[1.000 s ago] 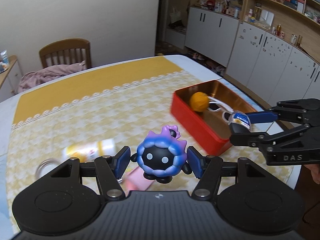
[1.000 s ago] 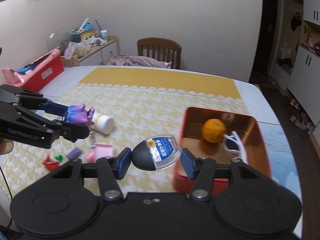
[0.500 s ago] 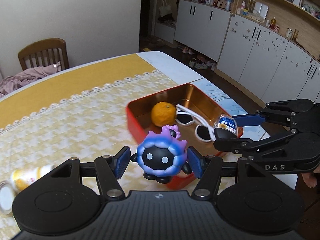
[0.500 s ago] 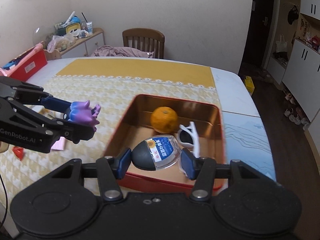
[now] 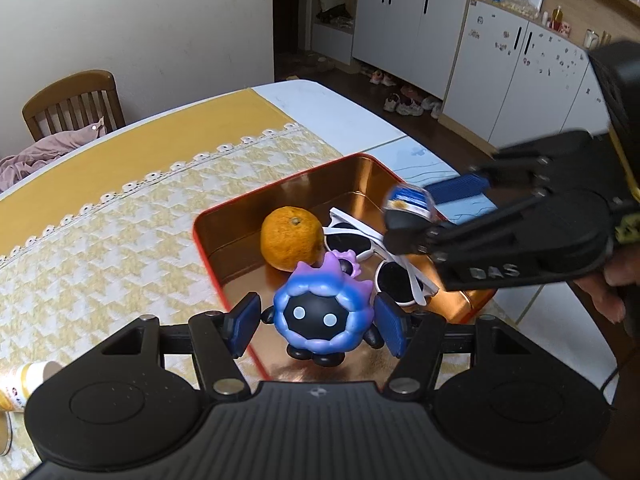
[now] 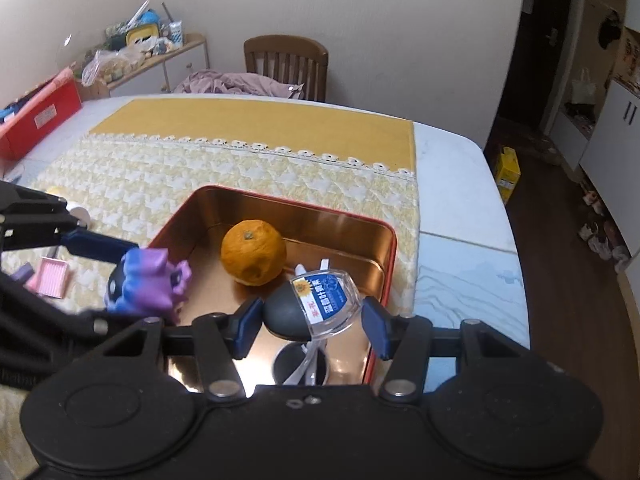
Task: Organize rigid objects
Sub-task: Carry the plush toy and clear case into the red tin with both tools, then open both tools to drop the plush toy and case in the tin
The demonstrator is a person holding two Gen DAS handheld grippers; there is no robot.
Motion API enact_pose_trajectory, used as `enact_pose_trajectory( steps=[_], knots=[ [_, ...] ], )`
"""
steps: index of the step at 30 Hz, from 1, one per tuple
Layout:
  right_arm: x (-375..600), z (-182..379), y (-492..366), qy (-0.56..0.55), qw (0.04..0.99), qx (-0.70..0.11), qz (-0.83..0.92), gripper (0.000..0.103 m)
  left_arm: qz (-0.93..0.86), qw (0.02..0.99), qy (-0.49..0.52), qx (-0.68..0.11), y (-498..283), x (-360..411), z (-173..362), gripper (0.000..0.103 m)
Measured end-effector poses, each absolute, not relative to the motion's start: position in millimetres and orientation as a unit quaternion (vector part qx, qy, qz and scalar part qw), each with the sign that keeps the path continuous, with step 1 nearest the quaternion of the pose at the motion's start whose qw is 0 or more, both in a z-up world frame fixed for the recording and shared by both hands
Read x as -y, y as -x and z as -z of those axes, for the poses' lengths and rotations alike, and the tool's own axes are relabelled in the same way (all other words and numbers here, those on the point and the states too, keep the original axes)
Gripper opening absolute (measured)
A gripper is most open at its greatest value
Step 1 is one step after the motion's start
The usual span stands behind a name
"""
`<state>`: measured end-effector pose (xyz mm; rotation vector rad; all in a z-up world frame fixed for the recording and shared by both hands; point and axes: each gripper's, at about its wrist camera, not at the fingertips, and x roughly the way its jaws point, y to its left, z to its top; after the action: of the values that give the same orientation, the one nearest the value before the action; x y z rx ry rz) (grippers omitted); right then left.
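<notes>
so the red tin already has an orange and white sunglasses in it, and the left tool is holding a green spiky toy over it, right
Not quite: the toy in the left tool is a blue-and-purple spiky figure with a black face, not green, as the left wrist view shows. The rest holds: the red tin contains the orange and the white sunglasses.

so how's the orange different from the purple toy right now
The orange rests on the floor of the red tin, untouched; the purple toy hangs above the tin in the left gripper. The orange is plain, round and dimpled; the toy is blue-purple with a black face, white eyes and spikes. They look similar in size.
</notes>
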<state>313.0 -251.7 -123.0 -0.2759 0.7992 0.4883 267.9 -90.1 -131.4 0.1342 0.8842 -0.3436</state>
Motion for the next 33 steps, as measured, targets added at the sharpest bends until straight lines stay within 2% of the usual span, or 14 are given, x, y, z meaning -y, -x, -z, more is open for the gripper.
enact_pose_trajectory(
  steps=[12, 33],
  knots=[
    [229, 145, -352, 0.220, 0.857, -0.388, -0.257, 0.054, 0.154, 0.878, -0.098, -0.443, -290, 117, 155, 0.062],
    [221, 158, -370, 0.228, 0.845, -0.402, -0.269, 0.054, 0.146, 0.866, -0.088, -0.470, -317, 126, 174, 0.062]
  ],
)
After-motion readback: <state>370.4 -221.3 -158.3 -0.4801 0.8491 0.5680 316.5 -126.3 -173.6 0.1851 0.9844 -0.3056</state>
